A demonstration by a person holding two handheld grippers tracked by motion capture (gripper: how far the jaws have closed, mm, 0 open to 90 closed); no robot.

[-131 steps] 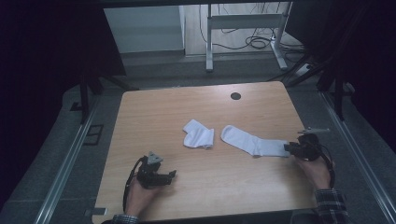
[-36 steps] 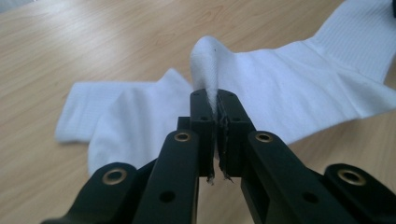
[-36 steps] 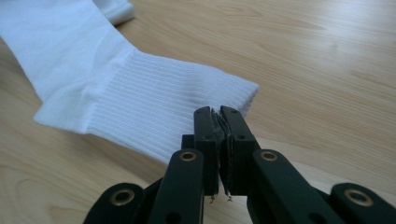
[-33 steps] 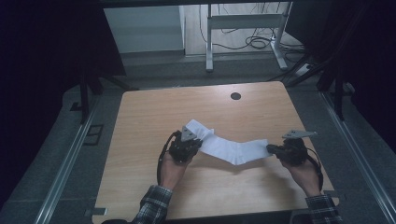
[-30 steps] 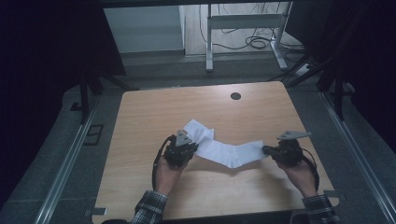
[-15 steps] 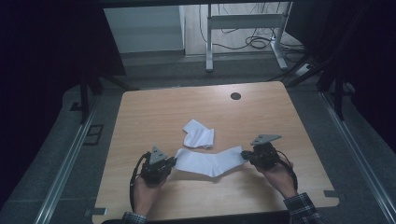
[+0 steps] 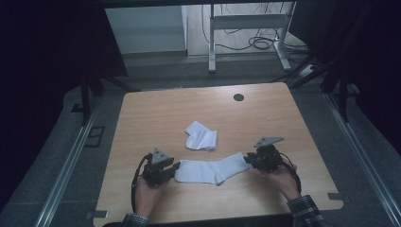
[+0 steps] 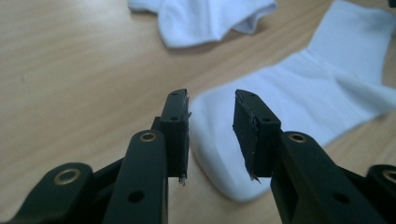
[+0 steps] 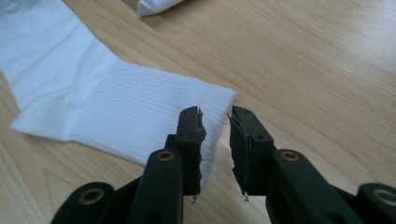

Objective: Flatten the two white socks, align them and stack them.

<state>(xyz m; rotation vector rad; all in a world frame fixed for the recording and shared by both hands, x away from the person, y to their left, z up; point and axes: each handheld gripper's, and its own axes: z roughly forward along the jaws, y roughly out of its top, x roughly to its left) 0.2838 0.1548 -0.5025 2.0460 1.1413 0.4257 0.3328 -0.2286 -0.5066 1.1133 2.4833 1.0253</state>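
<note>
— Nearer the person's edge now than a second ago: the long sock lies flat on the table, stretched out between the left gripper and the right gripper, both drawn back toward the person since then.

— Is either tool holding it?

— No. Both pairs of jaws have just been opening. In the left gripper view the toe end sits on the wood in the gap, and neither pad presses on it. In the right gripper view the ribbed cuff lies at the jaw tips, slack and let go.

— And the second sock?

— Lying bunched up nearer the middle of the table, just beyond the long one and apart from it. Nothing touches it.

— So how far along would you say they are?

— Judging from the layout, the first half looks done: one sock pulled straight and laid down flat in front of the person. What seems left is the crumpled one, which would need picking up, straightening and laying on or beside its mate, and then whatever folding or pairing follows. That is my reading, not something I can see.

— Hands?

— Left hand and right hand are low at the table's near edge, each behind its tool.
</note>
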